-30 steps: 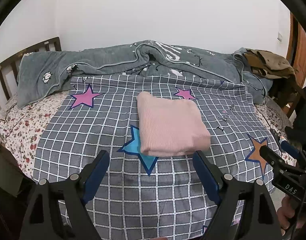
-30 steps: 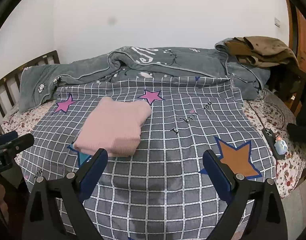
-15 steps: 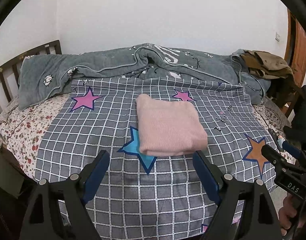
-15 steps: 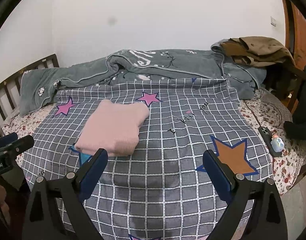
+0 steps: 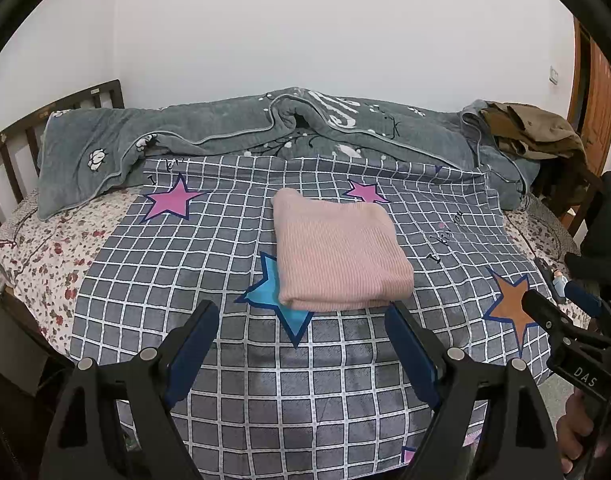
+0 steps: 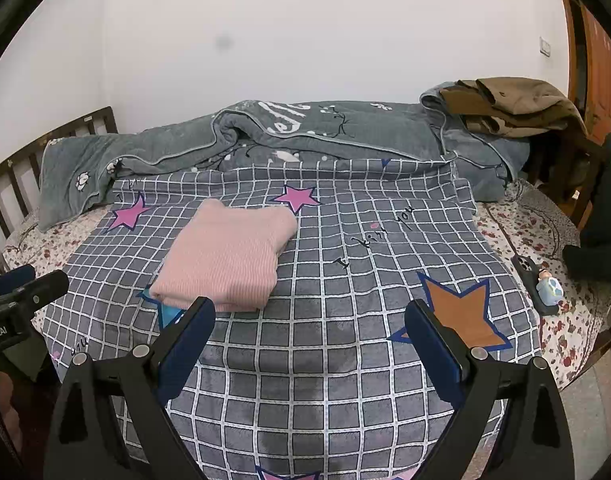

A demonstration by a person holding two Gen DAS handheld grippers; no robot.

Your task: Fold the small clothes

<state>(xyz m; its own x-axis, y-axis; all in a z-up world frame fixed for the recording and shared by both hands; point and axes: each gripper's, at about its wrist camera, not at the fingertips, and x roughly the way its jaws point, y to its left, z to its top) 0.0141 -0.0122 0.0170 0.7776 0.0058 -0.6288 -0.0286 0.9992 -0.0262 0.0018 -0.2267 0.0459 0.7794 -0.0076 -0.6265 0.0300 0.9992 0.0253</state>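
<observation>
Two hand-held grippers, my left hand-held gripper [image 5: 301, 344] and my right hand-held gripper [image 6: 309, 340], hang released and empty over the near edge of the bed [image 5: 49, 248]. The pink sweater [image 5: 337, 256] lies folded mid-bed on the checked sheet [image 5: 265, 392]. I judge folding done; if tidying, I'd press its near edge flat, not pinch and drag.

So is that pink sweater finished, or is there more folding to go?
Done: the pink sweater lies folded into a neat rectangle on the checked star sheet. In hand: nothing; the left gripper and right gripper are both open, short of it. Left: no other small garment lies on the sheet; only brown clothes are heaped at the far corner.
</observation>
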